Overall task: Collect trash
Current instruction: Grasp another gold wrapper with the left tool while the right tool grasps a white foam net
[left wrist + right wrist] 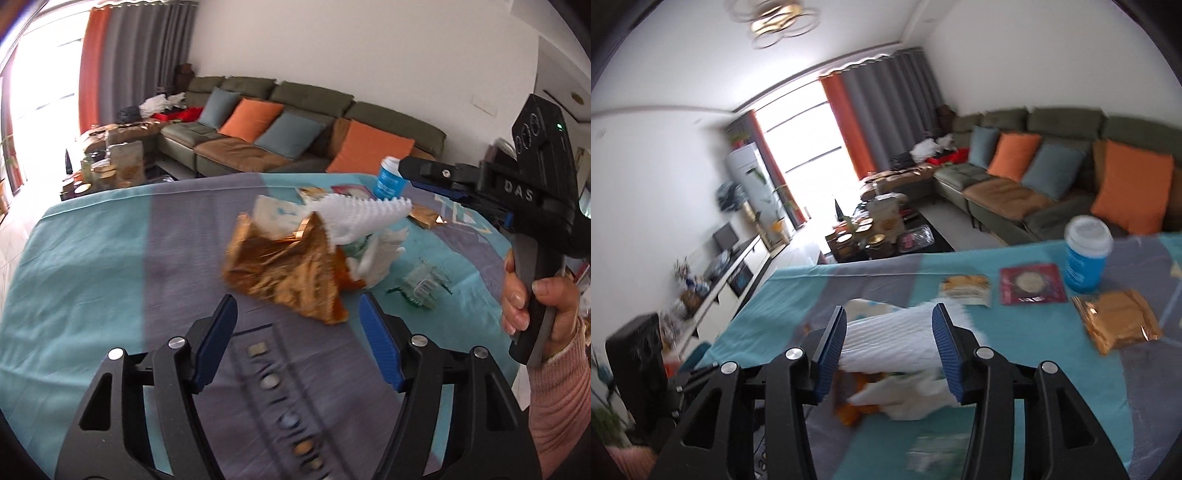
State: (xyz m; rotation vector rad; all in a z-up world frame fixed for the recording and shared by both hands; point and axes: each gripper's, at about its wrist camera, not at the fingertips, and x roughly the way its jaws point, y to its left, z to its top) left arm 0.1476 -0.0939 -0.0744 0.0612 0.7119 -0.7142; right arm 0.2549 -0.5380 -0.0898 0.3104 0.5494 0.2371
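A trash pile lies mid-table on the blue-grey cloth [92,266]: a crumpled gold foil bag [284,266], white plastic wrappers [376,251] and a white ribbed foam sheet [362,214]. My left gripper [297,332] is open and empty, just short of the gold bag. My right gripper [889,350] is open, its jaws on either side of the ribbed foam sheet [890,343] above the pile; whether the pads touch it I cannot tell. Its body shows in the left wrist view [532,206], held by a hand.
A blue cup with a white lid [1086,254], a dark red packet [1030,284], a yellow packet [966,290] and a gold foil packet [1117,319] lie toward the far edge. A clear wrapper with green trim [421,286] lies right of the pile. A sofa [295,122] stands behind the table.
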